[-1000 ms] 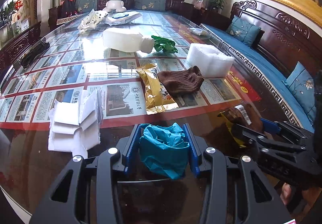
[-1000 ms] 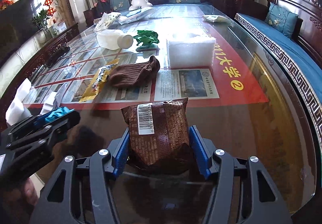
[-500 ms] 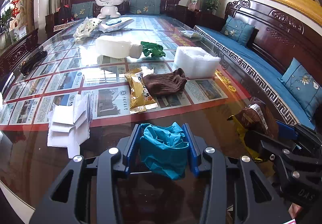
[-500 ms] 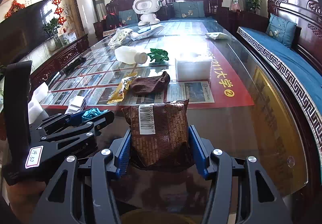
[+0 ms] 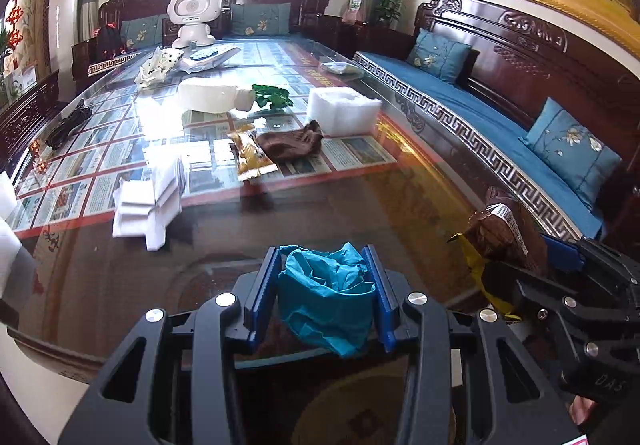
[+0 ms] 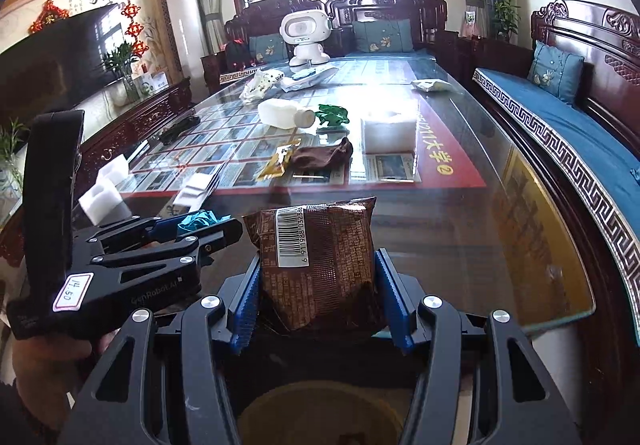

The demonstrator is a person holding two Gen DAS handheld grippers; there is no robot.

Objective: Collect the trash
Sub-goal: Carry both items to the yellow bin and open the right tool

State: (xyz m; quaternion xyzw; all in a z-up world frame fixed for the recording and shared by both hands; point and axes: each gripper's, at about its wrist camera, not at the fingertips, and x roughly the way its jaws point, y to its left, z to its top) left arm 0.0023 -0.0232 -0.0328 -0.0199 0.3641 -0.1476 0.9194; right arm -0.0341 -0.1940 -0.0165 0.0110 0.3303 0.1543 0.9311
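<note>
A crumpled teal plastic glove (image 5: 326,305) is clamped in the left gripper (image 5: 326,297), a brown foil snack packet (image 6: 316,265) in the right gripper (image 6: 320,293); a yellow wrapper (image 5: 248,157), white bottle (image 5: 214,96) and foam pieces (image 5: 146,201) are left on the glass-topped table (image 5: 360,197).

the left tongs (image 5: 326,293) were matte black with ribbed blue pads (image 5: 262,293) and round silver screws (image 5: 225,299). the right tongs (image 6: 316,297) matched them. seen from the right wrist, the left tongs' body bore a white label (image 6: 73,291) with handwritten figures and faint grey lettering.

bare near glass table (image 5: 360,213), clutter mid-table, white foam (image 5: 146,201) left
</note>
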